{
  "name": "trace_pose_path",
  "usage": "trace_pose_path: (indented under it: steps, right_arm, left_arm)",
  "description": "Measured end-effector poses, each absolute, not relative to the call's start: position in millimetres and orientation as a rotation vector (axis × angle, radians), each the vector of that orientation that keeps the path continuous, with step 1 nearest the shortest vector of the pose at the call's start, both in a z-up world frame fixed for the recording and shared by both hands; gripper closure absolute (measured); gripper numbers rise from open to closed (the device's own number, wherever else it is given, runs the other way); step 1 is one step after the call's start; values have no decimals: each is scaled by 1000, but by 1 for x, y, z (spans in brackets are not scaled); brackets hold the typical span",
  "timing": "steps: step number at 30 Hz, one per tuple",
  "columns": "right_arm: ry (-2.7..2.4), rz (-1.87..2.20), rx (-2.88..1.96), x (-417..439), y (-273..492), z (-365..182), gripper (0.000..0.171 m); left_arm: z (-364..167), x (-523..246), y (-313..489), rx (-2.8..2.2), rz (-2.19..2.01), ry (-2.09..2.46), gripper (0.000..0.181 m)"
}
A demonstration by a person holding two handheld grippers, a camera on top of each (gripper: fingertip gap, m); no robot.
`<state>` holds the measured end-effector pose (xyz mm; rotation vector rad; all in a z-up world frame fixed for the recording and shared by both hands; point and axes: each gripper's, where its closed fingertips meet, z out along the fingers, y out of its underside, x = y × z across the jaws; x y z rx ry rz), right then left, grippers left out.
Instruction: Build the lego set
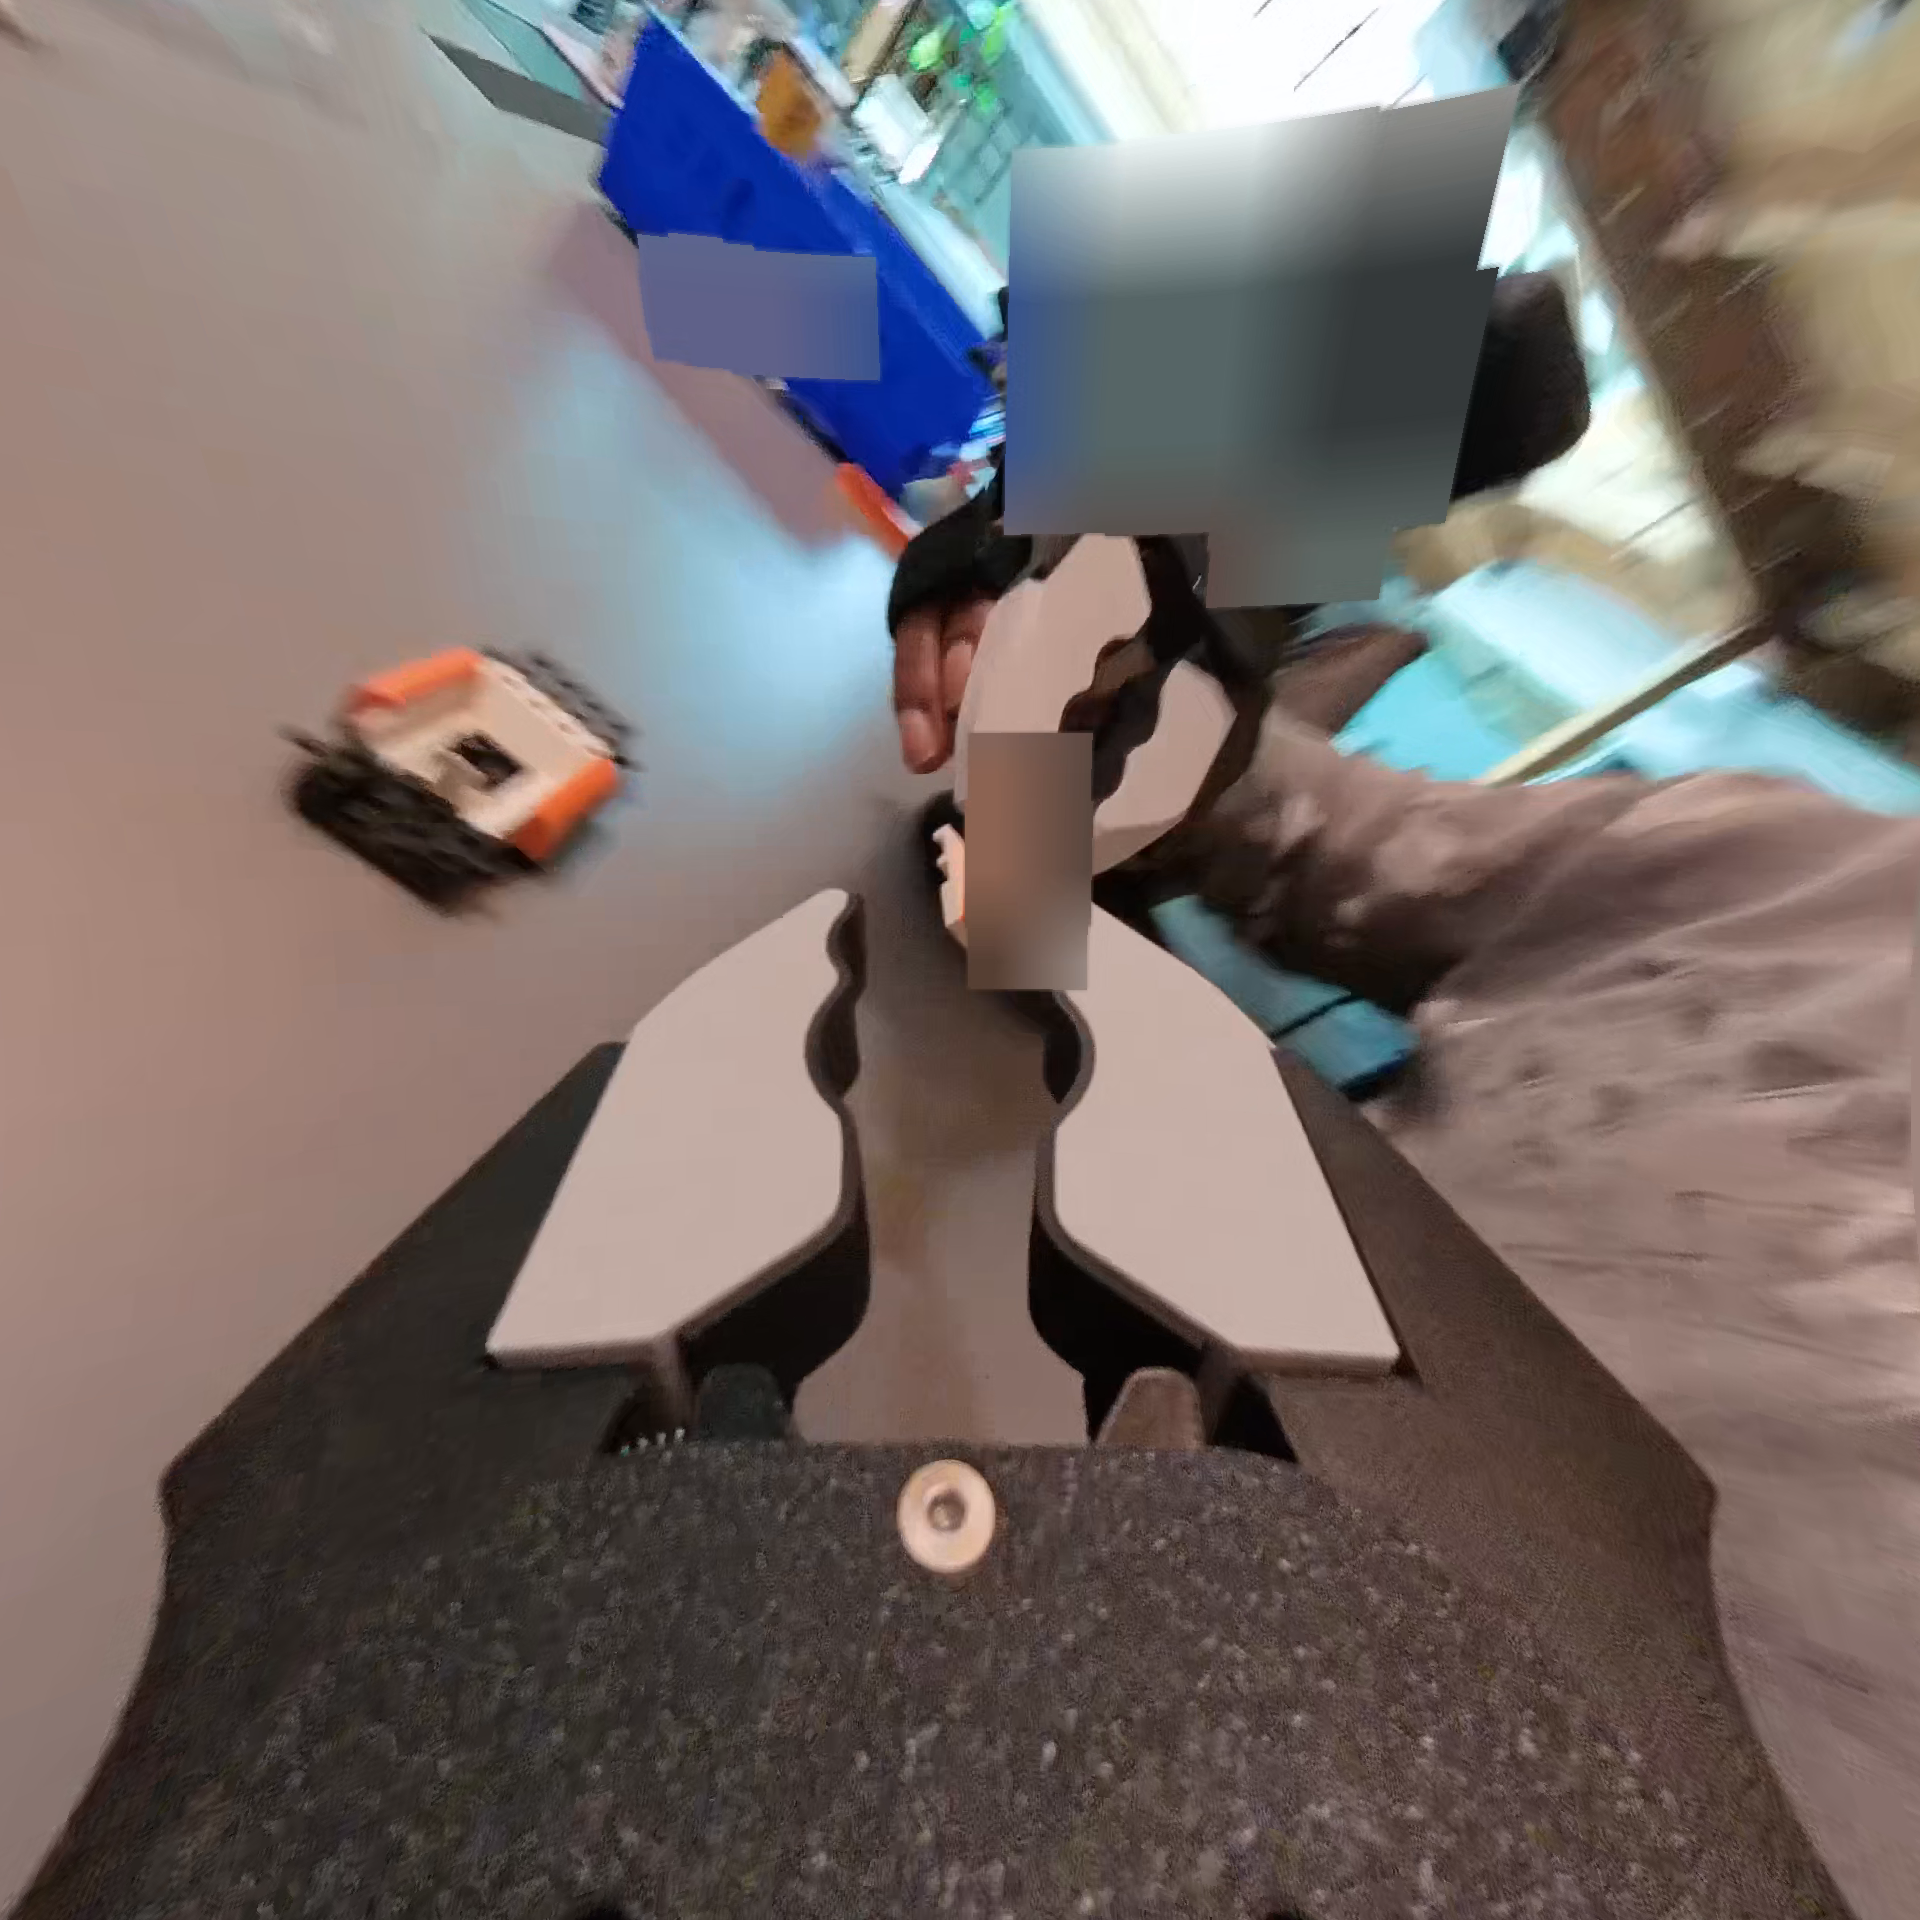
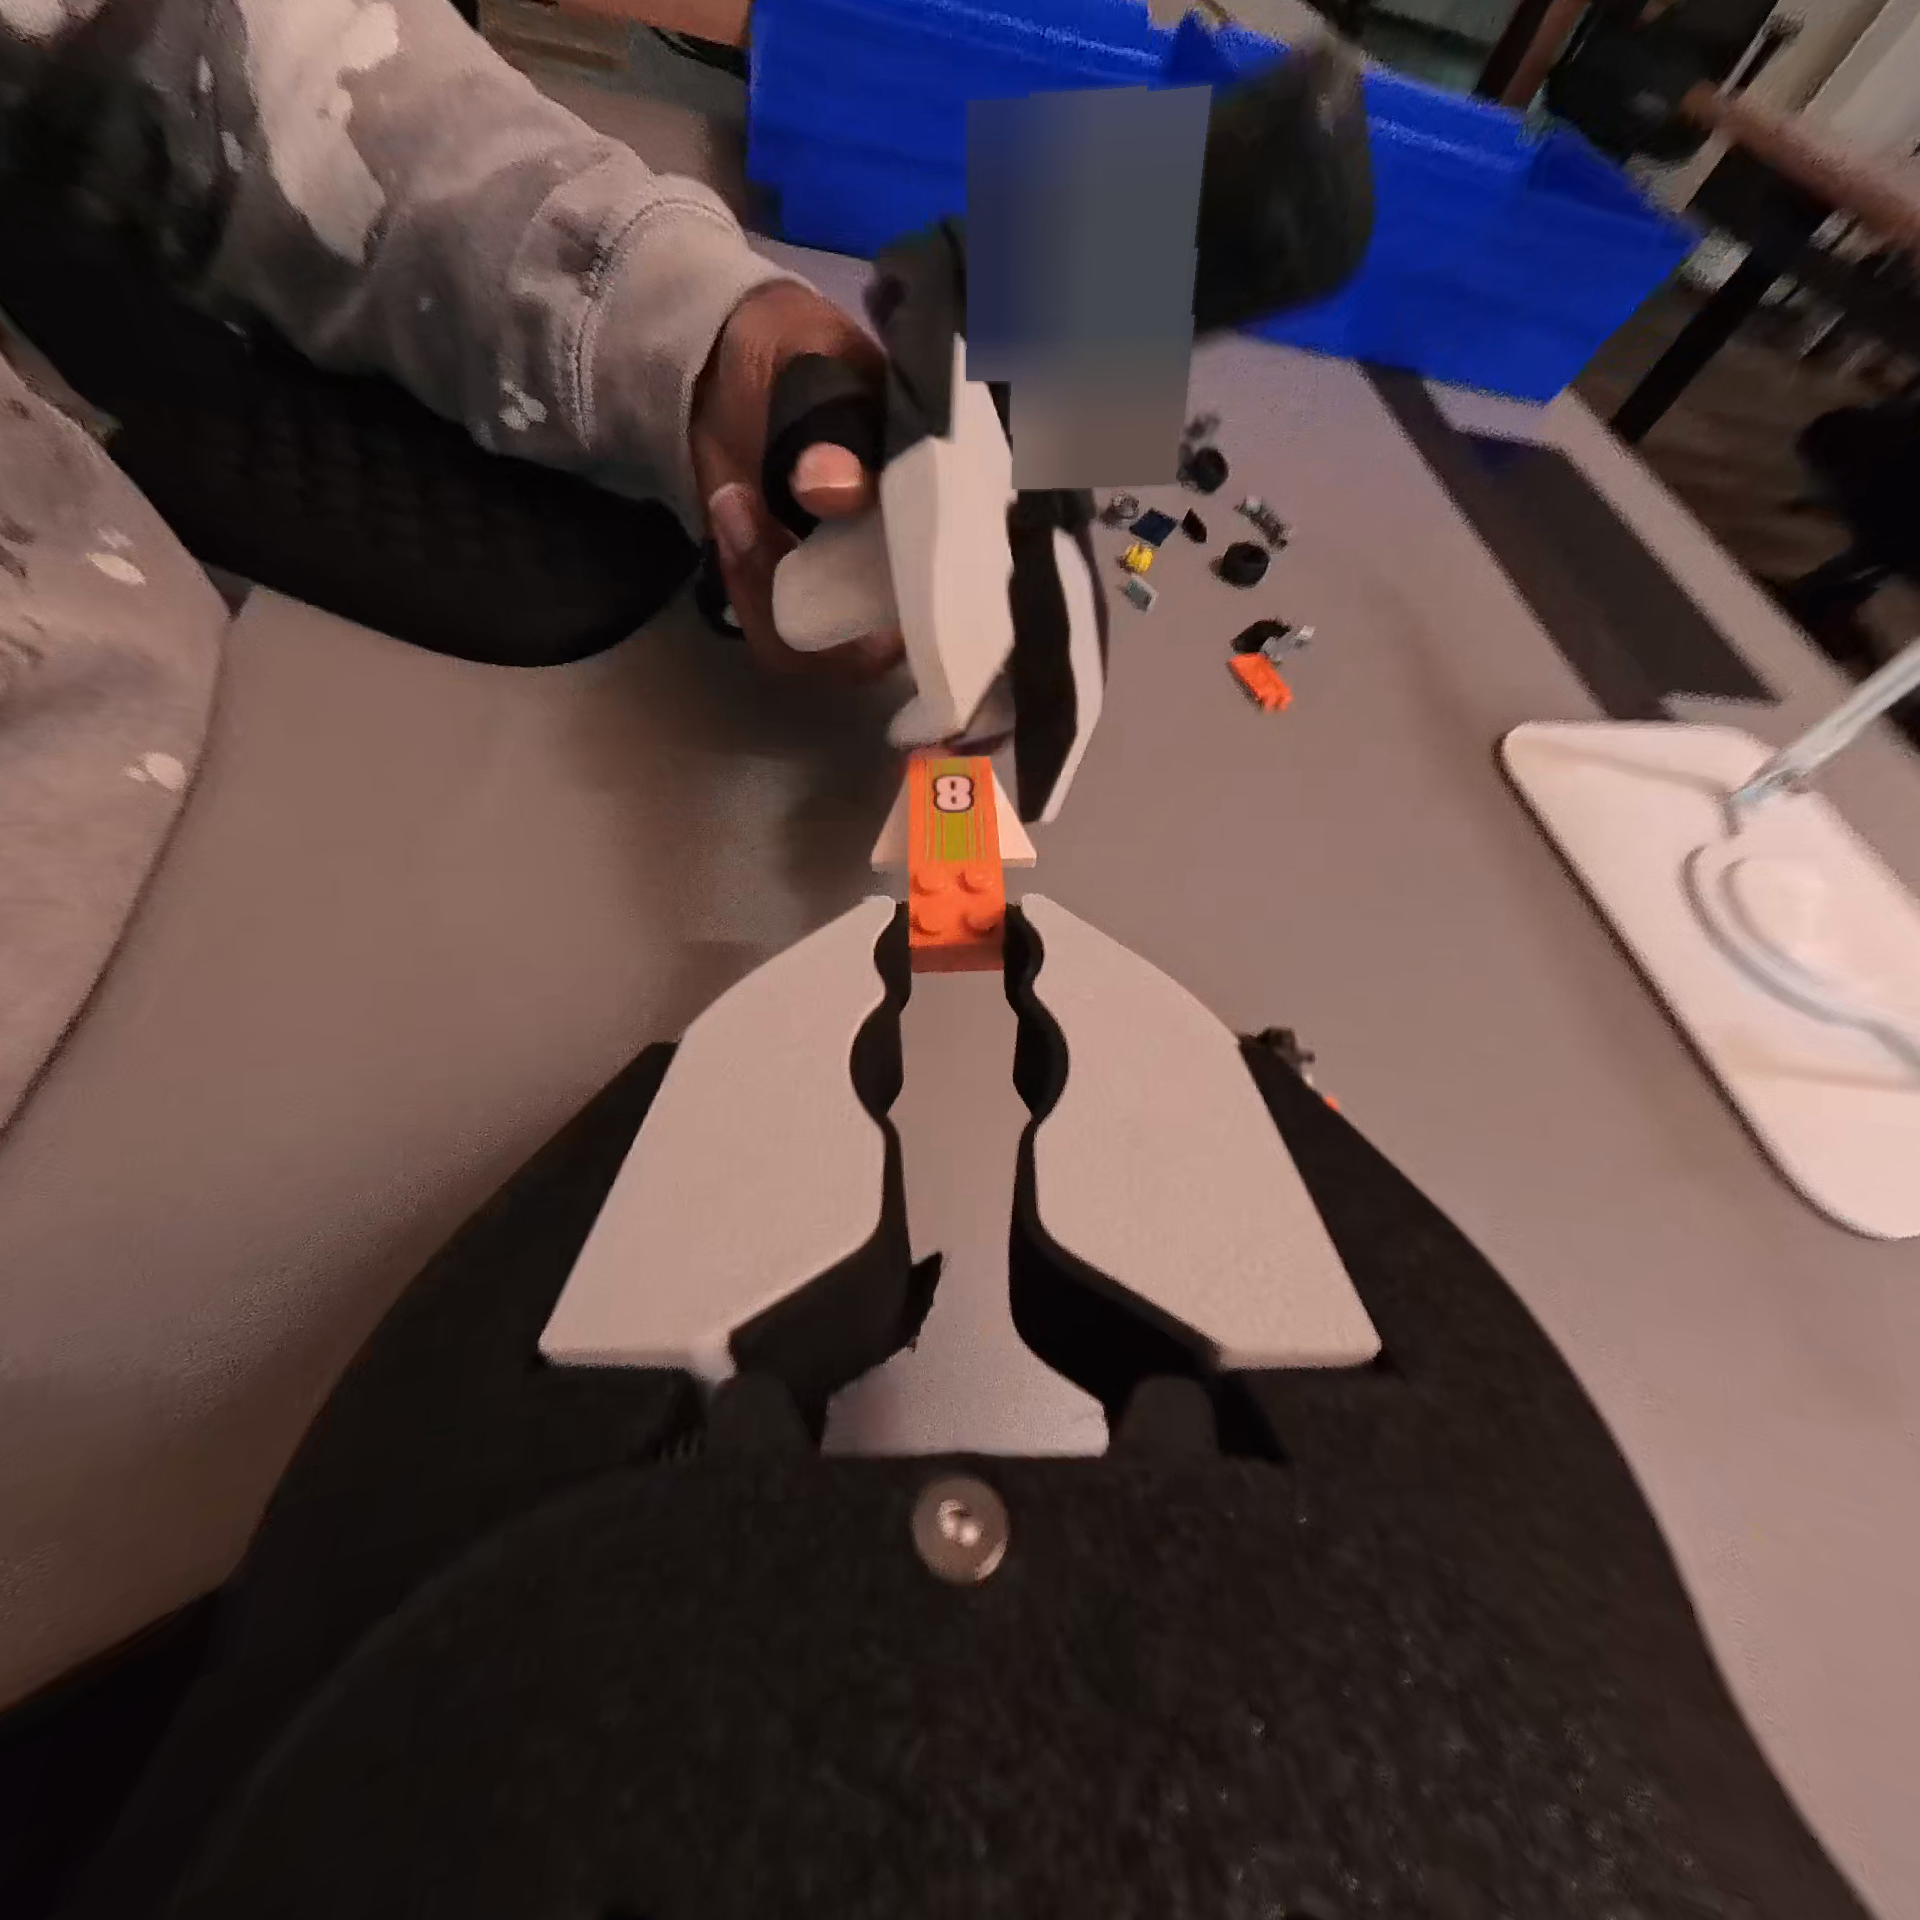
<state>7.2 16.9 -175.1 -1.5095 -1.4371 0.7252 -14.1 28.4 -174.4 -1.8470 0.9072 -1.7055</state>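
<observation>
Nearest you in the right wrist view, your right hand-held gripper [image 2: 956, 920] pinches the studded near end of an orange lego piece [image 2: 954, 868], which carries white wings on either side and a printed stripe along its top. The far end of that piece sits in the tips of your left hand-held gripper [image 2: 982, 727], which points back toward you with your left hand [image 2: 774, 488] wrapped around its handle; its tips look pressed on the piece, though blur hides the exact contact. In the left wrist view, your left hand-held gripper [image 1: 961, 925] shows a gap between its fingers, and a mosaic patch covers what lies at the tips. To the left on the grey bench [image 1: 260, 468] lies the partly built lego car [image 1: 457, 769], black, white and orange, apart from both grippers. Farther along the bench, to the right, loose lego parts [image 2: 1216, 561] lie scattered, with a white lamp base [image 2: 1621, 894] further right and a blue bin [image 2: 1455, 249] at the far edge.
</observation>
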Motion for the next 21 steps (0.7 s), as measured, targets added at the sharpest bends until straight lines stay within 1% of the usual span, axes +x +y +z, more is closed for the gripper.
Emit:
trace_pose_path:
  steps: [2,6,8,11,21]
  right_arm:
    - [-1405,826,-1578,11,28,-180,154]
    - [-1363,987,-1645,10,45,-184,154]
    - [-1343,1042,-1650,8,50,-183,154]
    - [-1352,1058,-1642,5,53,-183,154]
    - [-1384,954,-1654,9,59,-194,154]
  left_arm:
    - [-181,-14,41,-1800,-1428,1063,143]
    - [-185,-5,49,-1670,-1103,1337,139]
    - [-187,1,48,-1640,-1059,1414,139]
    - [-191,7,52,-1613,-992,1475,149]
    - [-202,10,58,-1563,-911,1543,149]
